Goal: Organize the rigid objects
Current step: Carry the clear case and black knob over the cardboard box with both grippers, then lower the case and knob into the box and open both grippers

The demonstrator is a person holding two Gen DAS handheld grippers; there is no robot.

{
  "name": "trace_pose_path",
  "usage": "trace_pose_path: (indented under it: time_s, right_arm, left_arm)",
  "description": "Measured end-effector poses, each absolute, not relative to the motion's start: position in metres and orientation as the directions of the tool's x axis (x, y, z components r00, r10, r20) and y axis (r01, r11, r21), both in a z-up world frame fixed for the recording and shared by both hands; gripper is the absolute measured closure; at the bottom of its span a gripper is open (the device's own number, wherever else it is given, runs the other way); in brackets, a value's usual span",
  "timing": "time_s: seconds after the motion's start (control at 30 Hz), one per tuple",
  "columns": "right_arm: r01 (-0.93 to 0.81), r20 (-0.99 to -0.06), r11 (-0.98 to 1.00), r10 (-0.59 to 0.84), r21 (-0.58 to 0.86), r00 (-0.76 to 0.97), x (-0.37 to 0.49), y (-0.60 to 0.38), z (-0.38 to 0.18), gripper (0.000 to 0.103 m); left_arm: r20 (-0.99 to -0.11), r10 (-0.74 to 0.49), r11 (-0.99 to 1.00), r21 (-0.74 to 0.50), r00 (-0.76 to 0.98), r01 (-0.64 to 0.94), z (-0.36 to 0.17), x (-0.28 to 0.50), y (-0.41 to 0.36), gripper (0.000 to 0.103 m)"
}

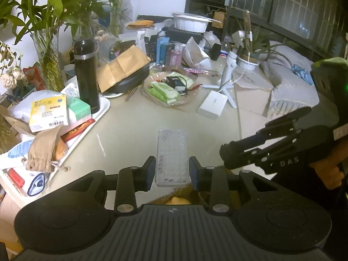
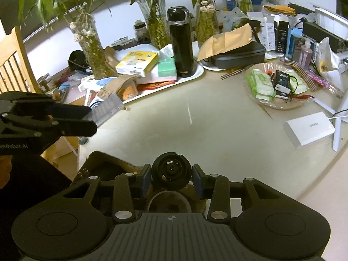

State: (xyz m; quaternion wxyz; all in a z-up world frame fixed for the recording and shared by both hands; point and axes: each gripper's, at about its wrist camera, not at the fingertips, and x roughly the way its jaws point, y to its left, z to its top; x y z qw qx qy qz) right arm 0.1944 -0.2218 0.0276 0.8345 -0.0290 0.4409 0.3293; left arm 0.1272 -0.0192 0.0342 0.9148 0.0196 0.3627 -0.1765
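A clear plastic case (image 1: 171,158) with small beads inside sits lengthwise between the blue pads of my left gripper (image 1: 173,170), which is shut on it above the beige table (image 1: 130,130). My right gripper (image 2: 171,179) is shut on a round black cap (image 2: 171,170), held over the table's near edge. In the left wrist view the right gripper (image 1: 225,153) comes in from the right, close beside the case. Seen from the right wrist, the left gripper (image 2: 92,119) enters from the left with the clear case (image 2: 107,108) sticking out of it.
A white tray (image 2: 195,75) at the back left carries a black flask (image 2: 181,41), boxes and a brown pouch. A glass dish (image 2: 276,106) of green packets and a white box (image 2: 310,128) lie to the right. Plant vases line the back; a wooden chair (image 2: 13,65) stands left.
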Motion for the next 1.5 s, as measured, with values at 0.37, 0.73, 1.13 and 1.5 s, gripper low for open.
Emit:
trace_pose_path:
  time_s: [0.37,0.73,1.13,1.5]
  right_arm:
    - [-0.589,-0.762,0.766,0.535,0.256,0.365,0.172,-0.225,0.027,0.06]
    - [-0.576,-0.77,0.772,0.532,0.27,0.352,0.162,-0.232,0.018,0.06]
    - [-0.561,-0.78,0.781,0.523,0.276,0.343,0.156,-0.239,0.011,0.06]
    - [-0.563,-0.784,0.774,0.528,0.288,0.325,0.143,-0.236,0.009,0.06]
  left_arm:
    - [-0.697,-0.353,0.911,-0.102,0.624,0.4,0.013,0.101,-0.023,0.07]
    - [-0.721,-0.395,0.845,-0.042,0.569,0.533,-0.008,0.082,-0.037,0.07]
    - [-0.73,-0.414,0.767,0.043,0.545,0.64,-0.027,0.054,-0.047,0.05]
    - [-0.708,-0.367,0.861,-0.013,0.604,0.508,-0.017,0.048,-0.032,0.05]
